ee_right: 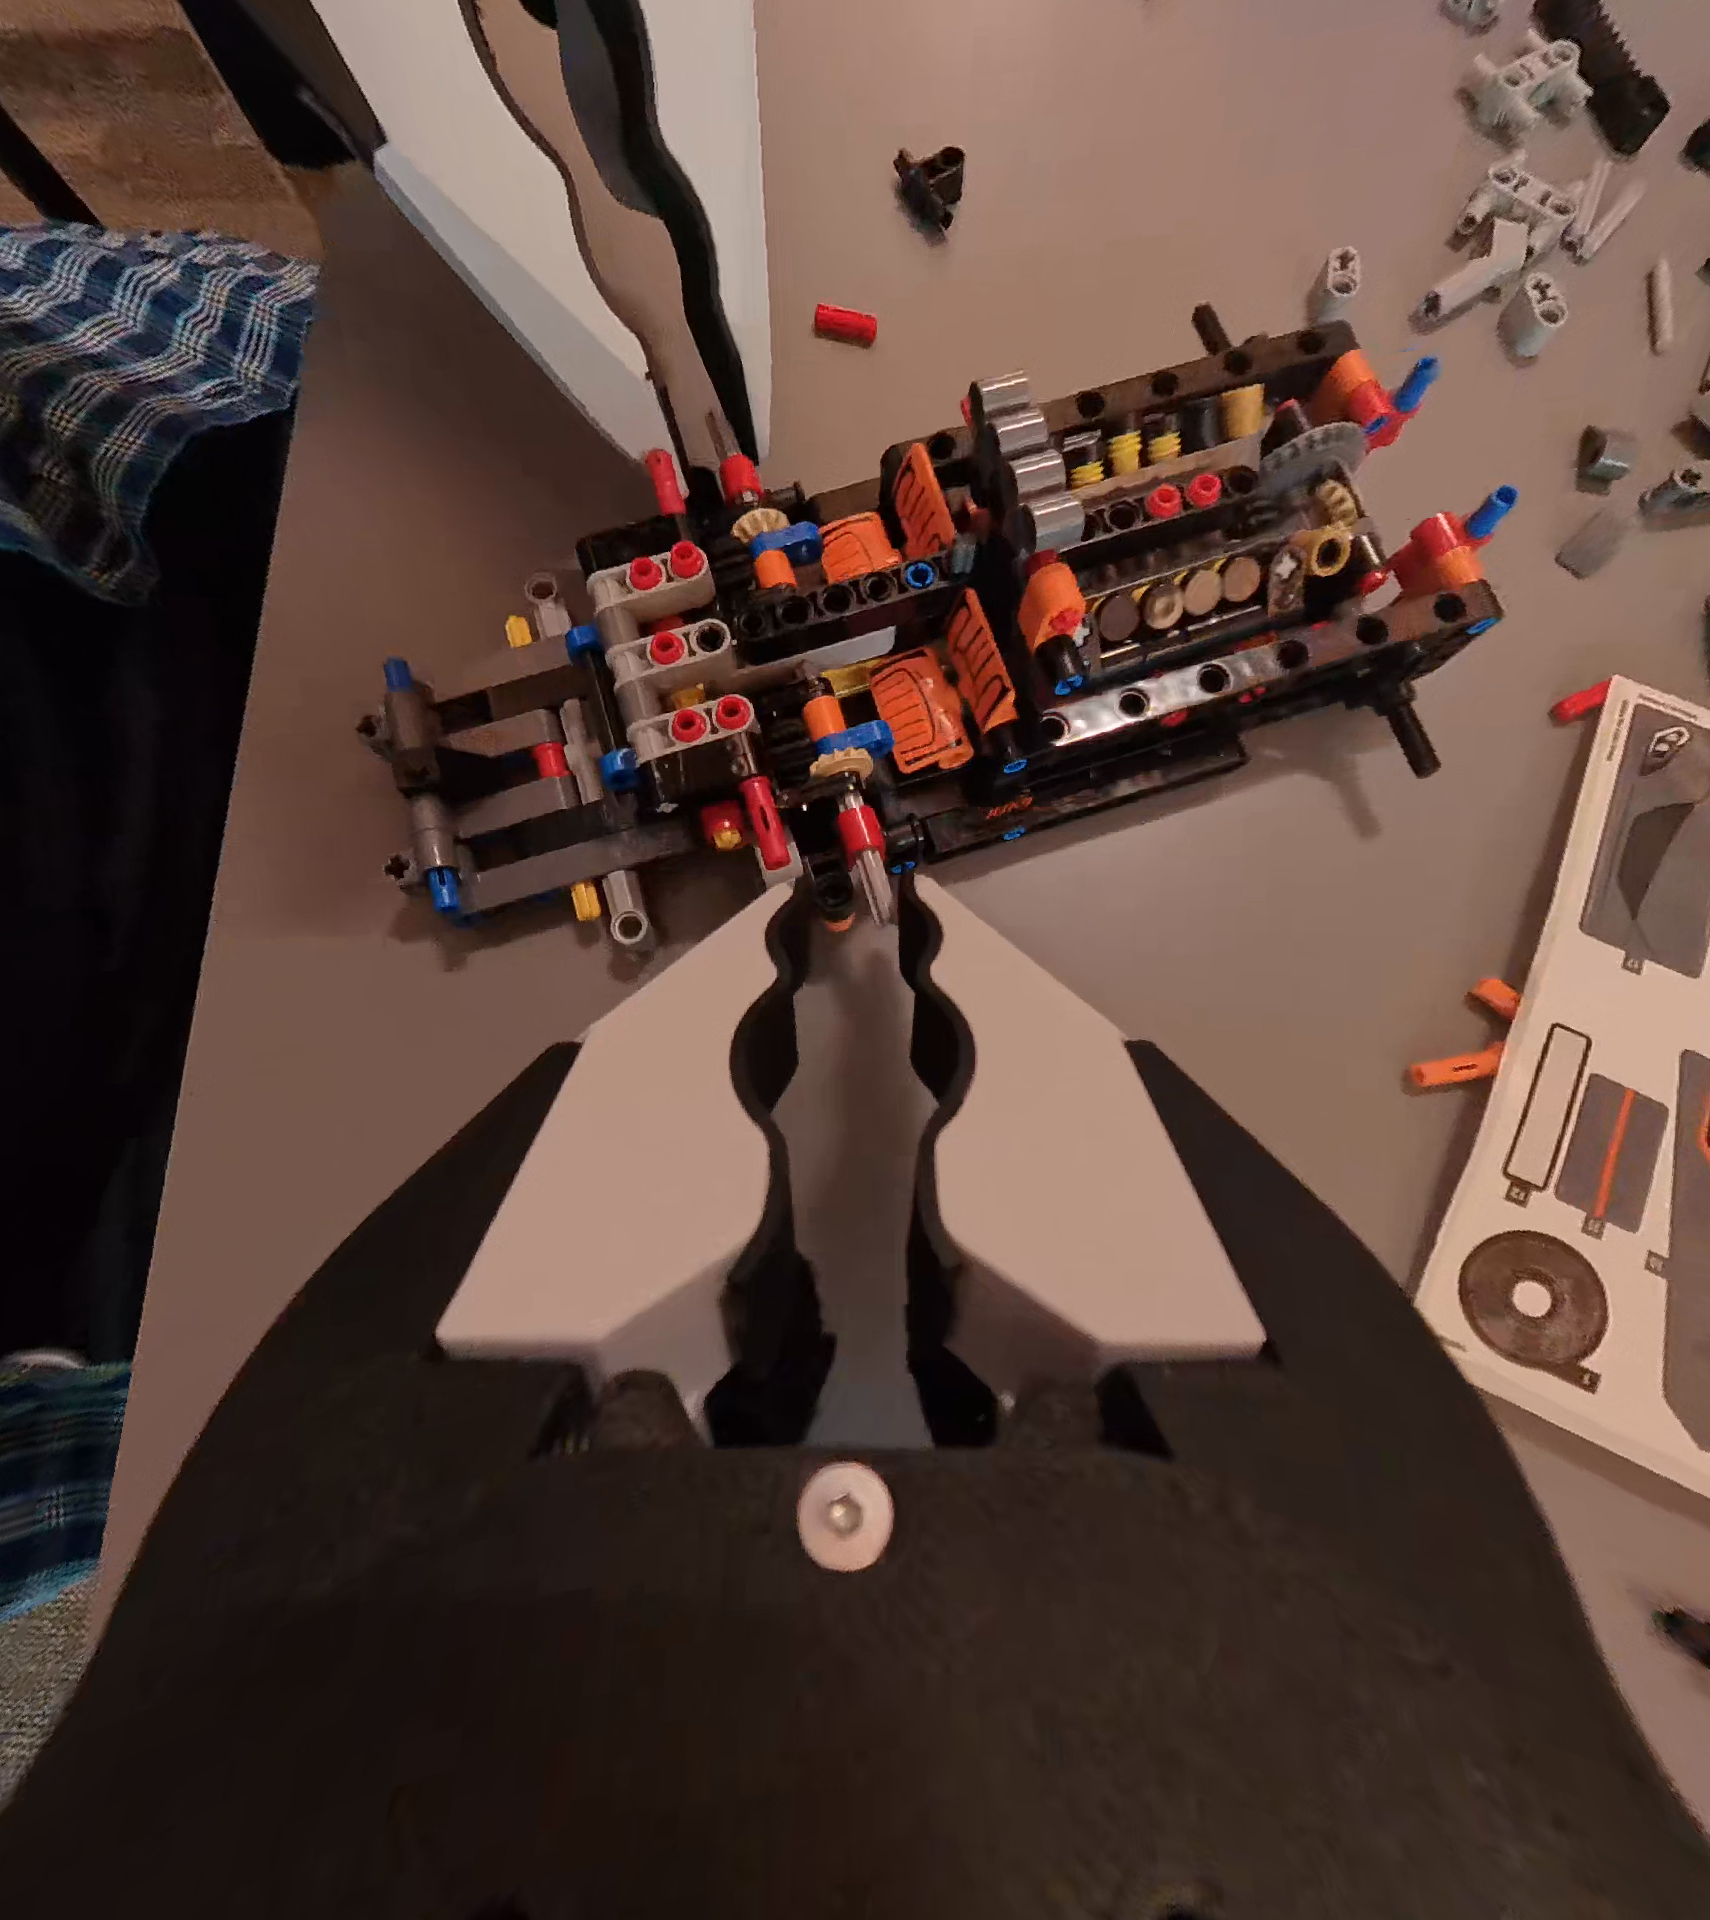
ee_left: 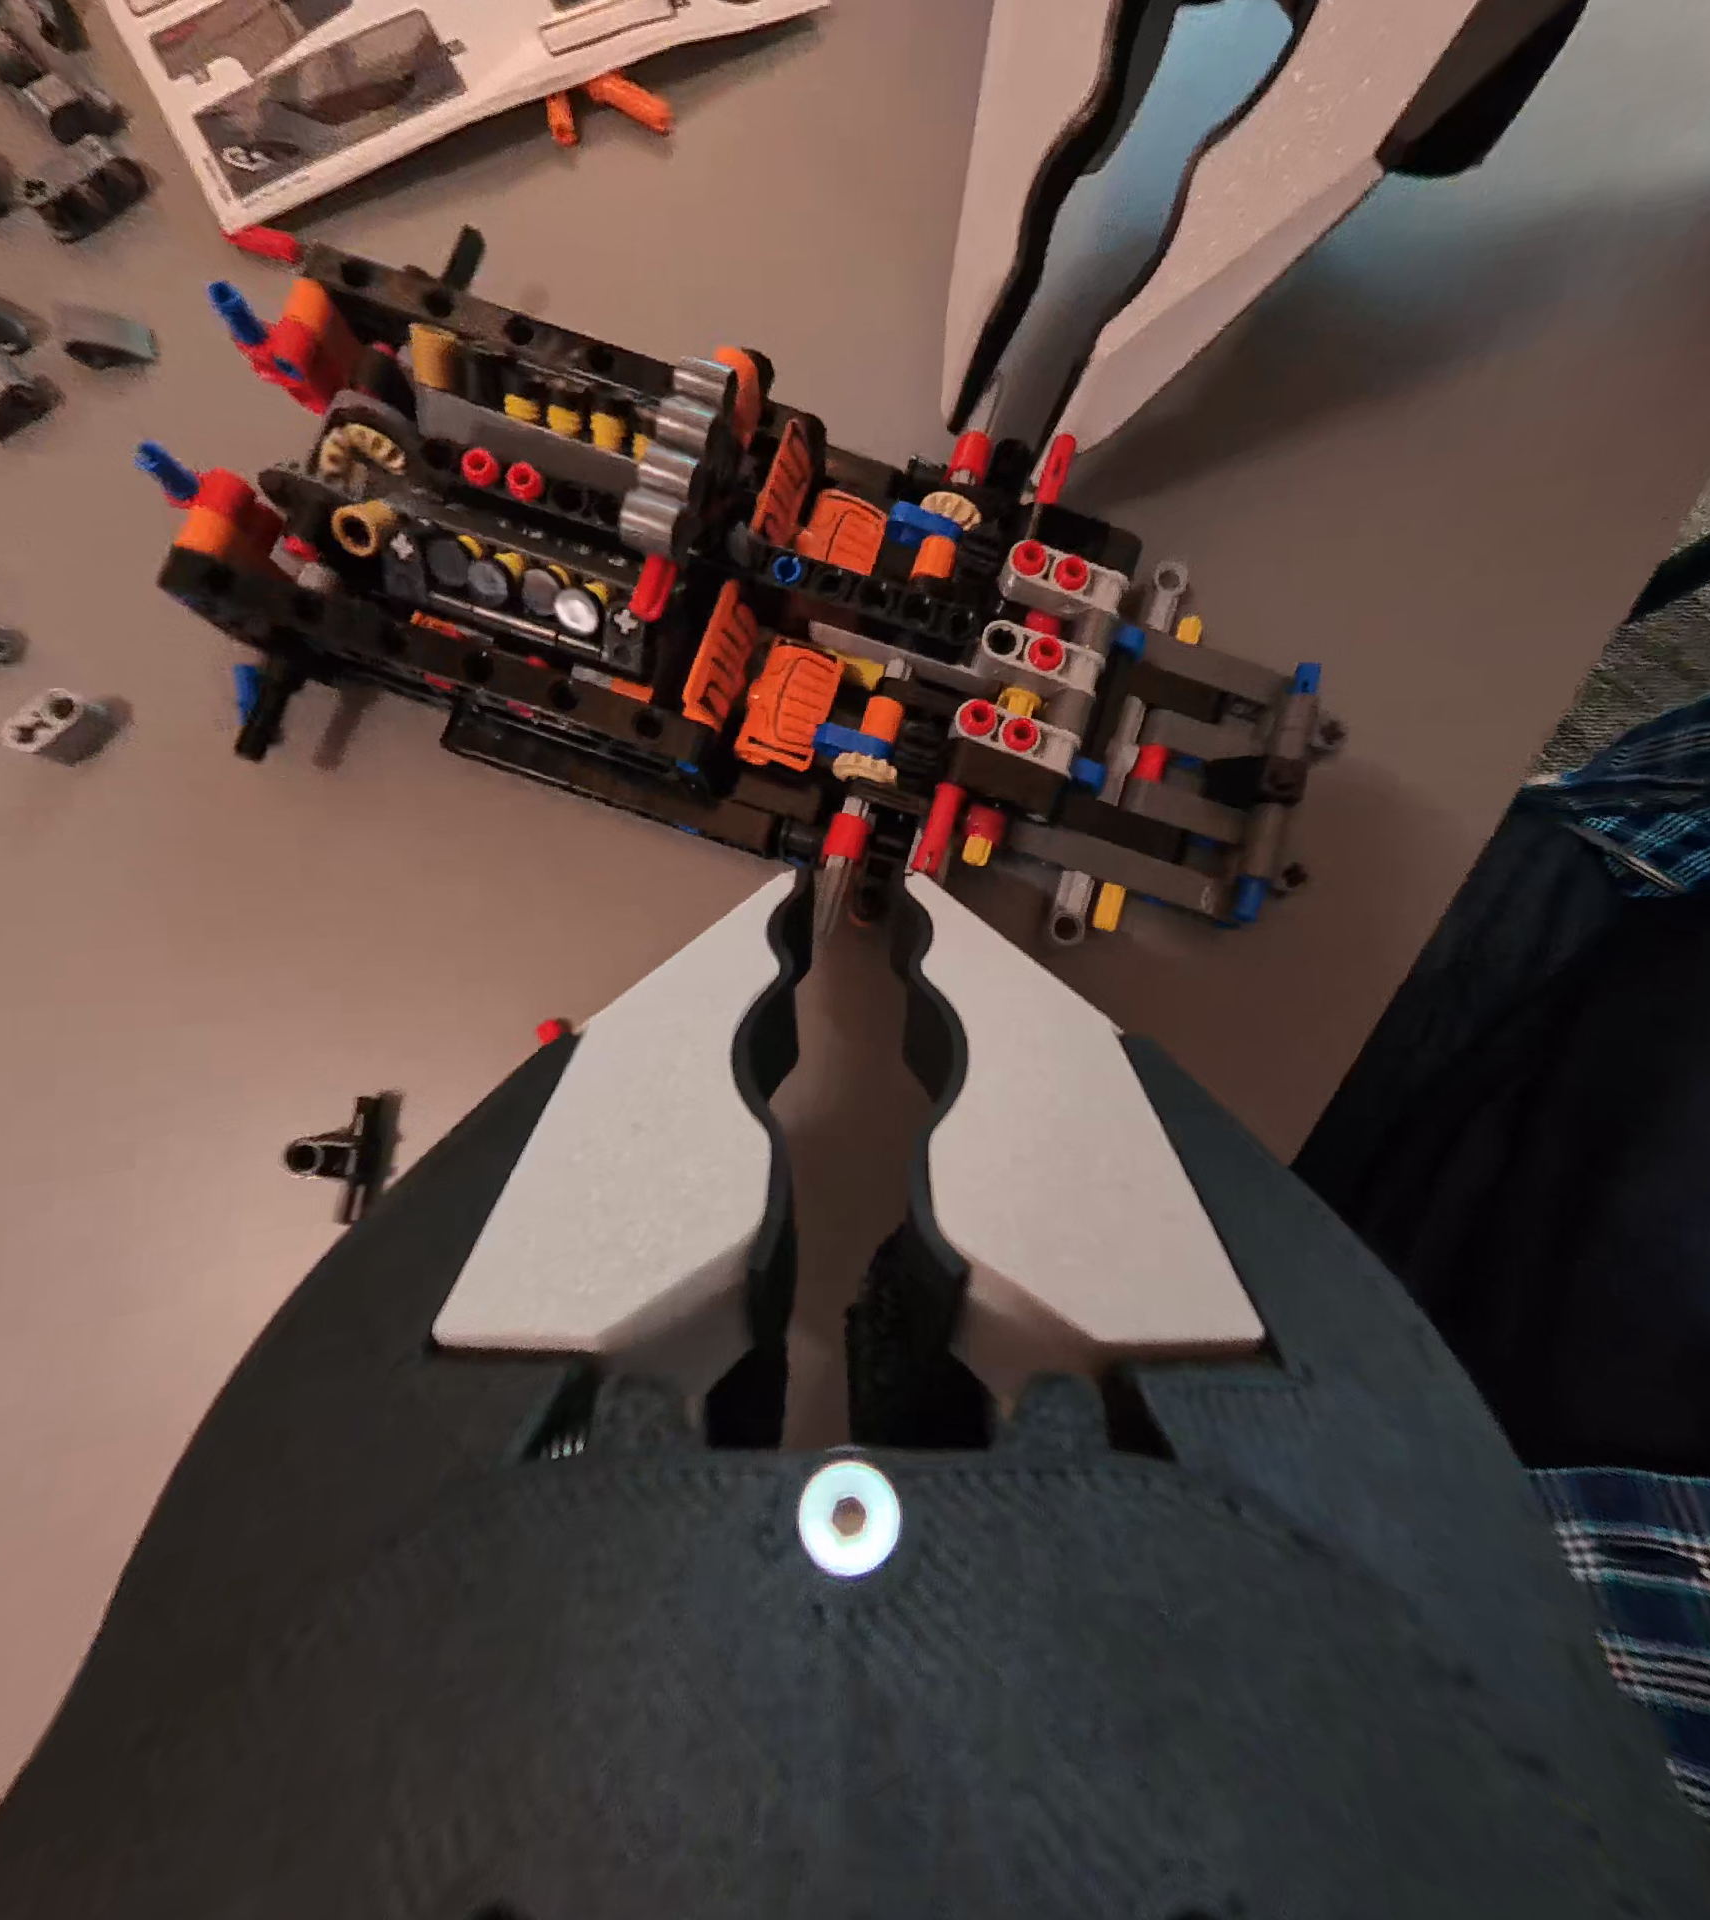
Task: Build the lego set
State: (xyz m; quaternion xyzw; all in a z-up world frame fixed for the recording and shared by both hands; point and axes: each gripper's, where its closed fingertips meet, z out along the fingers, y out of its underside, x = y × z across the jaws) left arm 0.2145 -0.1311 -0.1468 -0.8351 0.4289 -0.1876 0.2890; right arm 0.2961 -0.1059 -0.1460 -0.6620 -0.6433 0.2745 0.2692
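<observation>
The half-built lego car frame (ee_left: 726, 603) lay near the tabletop's (ee_left: 155, 1039) person-side edge, pinched on opposite sides by the narrowed left gripper (ee_left: 856, 894) and right gripper (ee_right: 851, 894), with many loose pieces (ee_right: 1557, 260) left unattached.

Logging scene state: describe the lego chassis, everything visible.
The lego chassis is a long, partly built frame of black and grey plastic beams with orange seats, red and blue pins and a tan gear. It lies flat on the table. The left hand-held gripper and right hand-held gripper meet its opposite long sides at protruding axles.
</observation>
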